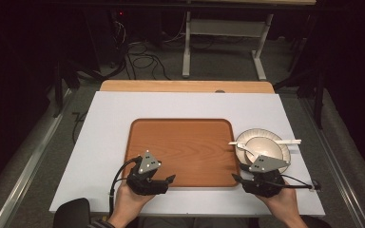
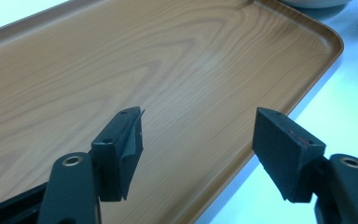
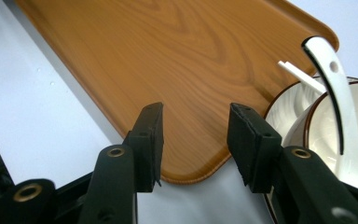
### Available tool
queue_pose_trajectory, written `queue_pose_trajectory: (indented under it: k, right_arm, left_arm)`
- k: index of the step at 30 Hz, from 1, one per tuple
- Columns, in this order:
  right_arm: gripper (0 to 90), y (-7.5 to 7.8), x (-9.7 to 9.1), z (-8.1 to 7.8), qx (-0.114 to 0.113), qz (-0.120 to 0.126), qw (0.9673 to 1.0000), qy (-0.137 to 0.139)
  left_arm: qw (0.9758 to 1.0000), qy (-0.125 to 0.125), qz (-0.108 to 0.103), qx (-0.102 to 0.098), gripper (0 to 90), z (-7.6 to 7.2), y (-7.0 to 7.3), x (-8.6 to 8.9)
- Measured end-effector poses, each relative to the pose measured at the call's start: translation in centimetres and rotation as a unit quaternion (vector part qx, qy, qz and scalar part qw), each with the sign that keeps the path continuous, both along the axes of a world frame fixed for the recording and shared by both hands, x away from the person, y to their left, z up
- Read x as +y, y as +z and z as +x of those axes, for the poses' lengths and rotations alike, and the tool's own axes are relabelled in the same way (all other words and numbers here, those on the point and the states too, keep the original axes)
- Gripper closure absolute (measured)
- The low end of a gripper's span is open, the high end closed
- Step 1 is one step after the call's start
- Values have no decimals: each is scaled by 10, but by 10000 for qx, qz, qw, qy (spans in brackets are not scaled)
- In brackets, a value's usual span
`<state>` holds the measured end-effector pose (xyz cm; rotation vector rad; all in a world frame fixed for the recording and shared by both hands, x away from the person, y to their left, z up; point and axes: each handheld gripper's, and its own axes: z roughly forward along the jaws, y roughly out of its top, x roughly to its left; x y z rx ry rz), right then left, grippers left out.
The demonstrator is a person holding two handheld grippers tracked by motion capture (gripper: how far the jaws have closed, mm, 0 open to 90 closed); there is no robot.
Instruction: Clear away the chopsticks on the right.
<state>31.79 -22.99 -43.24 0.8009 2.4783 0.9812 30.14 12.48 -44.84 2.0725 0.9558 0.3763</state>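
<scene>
High view: one wooden tray (image 1: 180, 149) at frame centre on white bench (image 1: 109, 118). One plate (image 1: 285, 154) just right of tray, one bowl (image 1: 261, 147) on it, one spoon (image 1: 248, 153) in bowl, one white stick (image 1: 285, 141) across plate. Left hand-held gripper (image 1: 168, 179) lower left, jaws wide, empty. Right hand-held gripper (image 1: 237, 173) lower right, jaws wide, empty, near plate.

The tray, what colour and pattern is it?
Orange-brown wood grain tray, clearest in the left gripper view.

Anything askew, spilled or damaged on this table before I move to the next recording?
Nothing is spilled or broken. The wooden tray is bare; the bowl sits on a plate beside it, off the tray, with a spoon and white chopsticks resting across them.
</scene>
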Motion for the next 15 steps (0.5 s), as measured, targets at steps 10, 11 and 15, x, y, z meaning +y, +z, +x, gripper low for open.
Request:
queue_pose_trajectory:
  k: [10, 11, 15]
  right_arm:
    - [551, 8, -7, -2, -97, 142, 9998, 39]
    - [550, 9, -7, -2, -91, 130, 9999, 44]
    - [542, 11, -7, -2, -64, 157, 9998, 73]
  left_arm:
    - [10000, -9, -5, 1, 335, -1, 0, 0]
    - [10000, -7, -8, -2, 336, -1, 0, 0]
    - [10000, -2, -11, -2, 335, -1, 0, 0]
